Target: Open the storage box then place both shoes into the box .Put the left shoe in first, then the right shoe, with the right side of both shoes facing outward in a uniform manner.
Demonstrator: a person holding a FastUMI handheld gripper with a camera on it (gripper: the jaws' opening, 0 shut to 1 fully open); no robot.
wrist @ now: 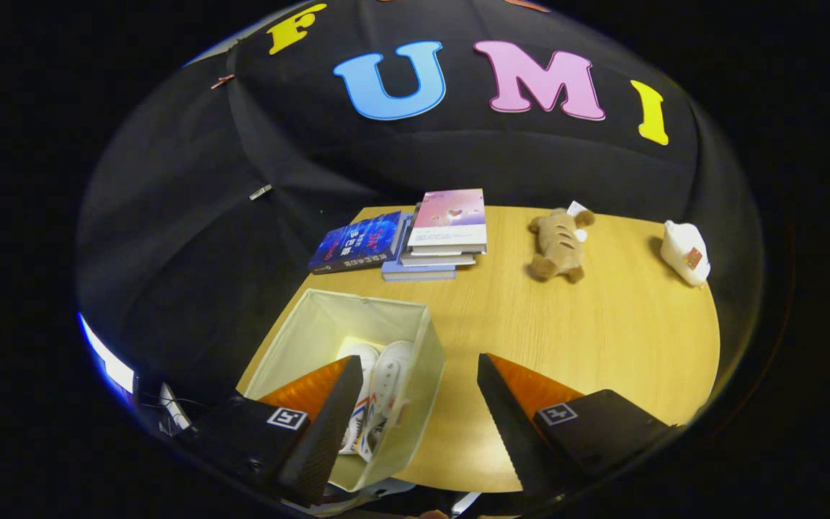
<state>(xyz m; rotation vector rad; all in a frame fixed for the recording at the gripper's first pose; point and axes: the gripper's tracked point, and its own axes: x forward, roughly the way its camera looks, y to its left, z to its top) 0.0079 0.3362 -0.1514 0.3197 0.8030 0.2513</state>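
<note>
Shoes (379,393), two white ones with red and blue markings, lie side by side inside the storage box (415,360), their toes pointing away from the camera. That pale fabric box stands open-topped at the near left part of the wooden table (566,339), close to the table's left edge. The gripper (415,411) hangs above the box's right wall with its fingers spread wide and nothing between them but that wall and bare tabletop; the left finger overlaps the box's opening and hides part of the shoes, while the right finger is over the wood just to the right of the box. Beyond the box, toward the far edge of the table, lies a dark blue book (357,243), and touching its right side is a short stack of books (444,231) with a pink-covered one on top. Farther right, well apart from the books, a brown plush toy (558,246) lies on the wood, and near the table's far right edge sits a small white object (685,252) with a coloured patch on it.
</note>
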